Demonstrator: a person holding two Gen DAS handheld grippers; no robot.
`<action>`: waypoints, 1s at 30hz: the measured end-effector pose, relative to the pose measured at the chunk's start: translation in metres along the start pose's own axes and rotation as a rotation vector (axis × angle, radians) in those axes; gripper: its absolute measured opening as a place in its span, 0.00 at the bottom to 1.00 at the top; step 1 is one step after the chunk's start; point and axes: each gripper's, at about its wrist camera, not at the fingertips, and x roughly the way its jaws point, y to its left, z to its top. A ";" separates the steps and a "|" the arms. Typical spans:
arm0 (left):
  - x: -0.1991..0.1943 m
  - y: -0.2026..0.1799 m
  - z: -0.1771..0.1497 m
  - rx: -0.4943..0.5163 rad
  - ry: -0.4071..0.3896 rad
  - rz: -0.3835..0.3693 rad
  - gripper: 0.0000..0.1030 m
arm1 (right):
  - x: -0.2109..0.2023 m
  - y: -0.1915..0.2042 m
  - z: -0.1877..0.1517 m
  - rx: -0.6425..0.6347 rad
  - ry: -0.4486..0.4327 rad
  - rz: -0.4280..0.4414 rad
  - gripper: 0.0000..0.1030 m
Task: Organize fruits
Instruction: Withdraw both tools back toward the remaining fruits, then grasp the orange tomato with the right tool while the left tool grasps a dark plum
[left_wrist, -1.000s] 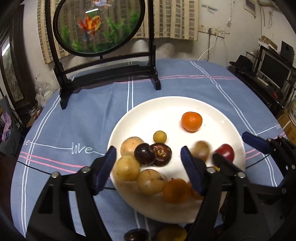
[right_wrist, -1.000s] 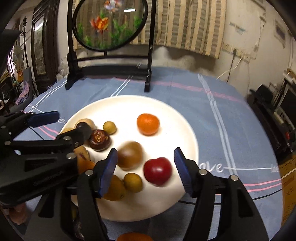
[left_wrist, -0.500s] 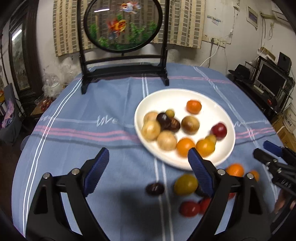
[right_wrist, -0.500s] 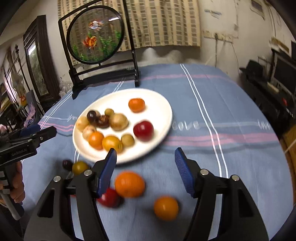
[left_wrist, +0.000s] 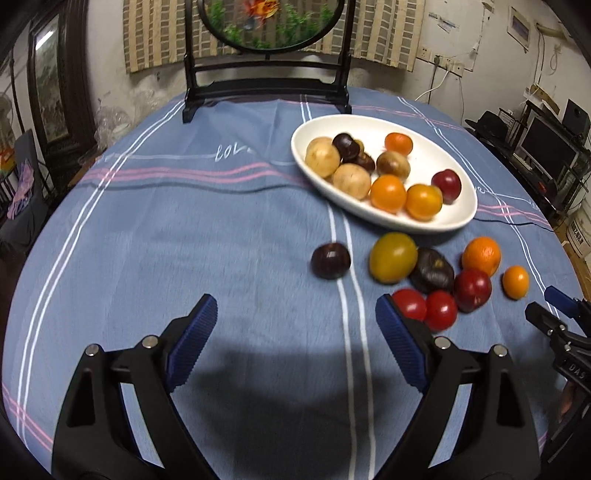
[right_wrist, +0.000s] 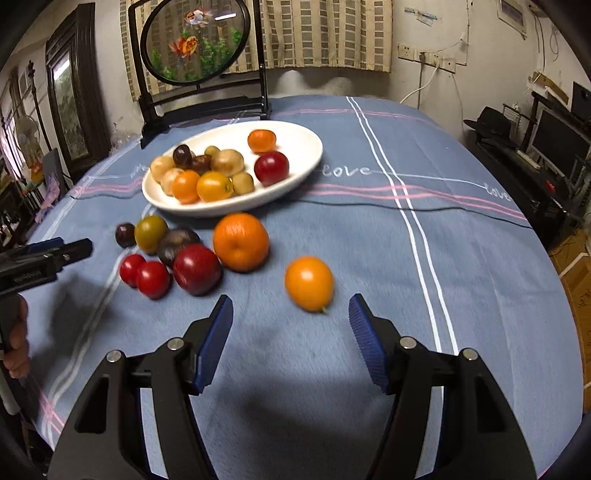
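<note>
A white plate holds several fruits. Loose fruits lie on the blue cloth in front of it: a dark plum, a green-yellow fruit, red tomatoes, a big orange and a small orange fruit. My left gripper is open and empty, near side of the loose fruits. My right gripper is open and empty, just short of the small orange fruit.
A black stand with a round fish picture stands behind the plate. The round table's edge falls away at right toward a desk with monitors. The other gripper's tip shows at the left of the right wrist view.
Both grippers have pulled back from over the plate toward the table's near side. The loose fruits in front of the plate have come into view. Both stay open.
</note>
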 end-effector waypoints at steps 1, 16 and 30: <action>0.000 0.001 -0.004 -0.004 0.004 -0.006 0.87 | 0.001 0.001 -0.003 -0.010 0.012 -0.004 0.64; 0.016 0.006 -0.019 -0.009 0.064 -0.042 0.87 | 0.030 -0.008 0.013 0.055 0.095 -0.019 0.63; 0.026 0.006 0.003 0.026 0.062 -0.015 0.87 | 0.046 -0.020 0.022 0.142 0.113 0.050 0.34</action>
